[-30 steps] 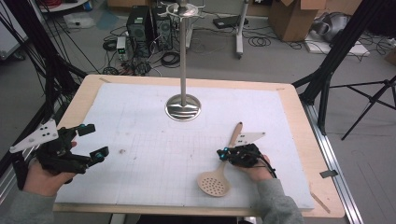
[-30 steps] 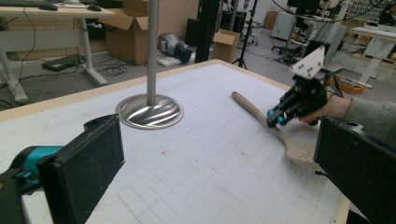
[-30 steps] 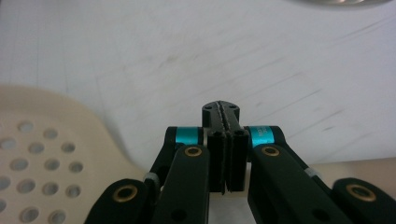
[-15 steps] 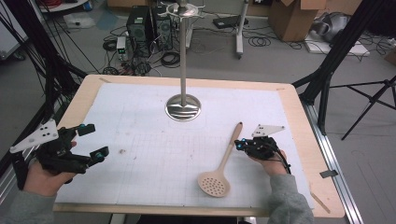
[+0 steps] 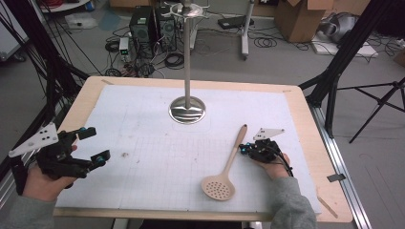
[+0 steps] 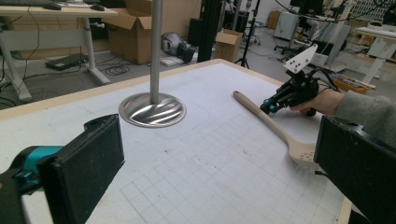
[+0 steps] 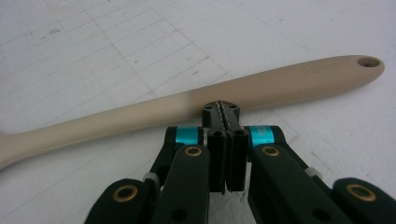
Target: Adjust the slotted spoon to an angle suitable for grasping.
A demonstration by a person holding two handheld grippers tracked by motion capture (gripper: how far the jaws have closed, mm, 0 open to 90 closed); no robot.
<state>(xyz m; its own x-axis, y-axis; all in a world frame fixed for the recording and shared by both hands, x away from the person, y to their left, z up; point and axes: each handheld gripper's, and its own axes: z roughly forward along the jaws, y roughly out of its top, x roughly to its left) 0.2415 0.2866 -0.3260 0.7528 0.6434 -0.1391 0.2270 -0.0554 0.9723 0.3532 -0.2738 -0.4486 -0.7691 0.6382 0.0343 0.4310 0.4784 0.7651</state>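
While the left gripper (image 5: 94, 144) fingers gape at nine o'clock, the right gripper (image 7: 226, 110), fingers closed and empty, meets the beige plastic slotted spoon (image 7: 187, 109).

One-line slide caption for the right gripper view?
Shut right gripper at the shaft of a beige plastic slotted spoon lying on the white gridded mat.

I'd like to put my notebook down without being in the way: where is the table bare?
The widest bare stretch lies between the left tongs and the slotted spoon, in front of the stand's round base. The far corners are free too. It is crowded around the right tongs beside the spoon's handle.
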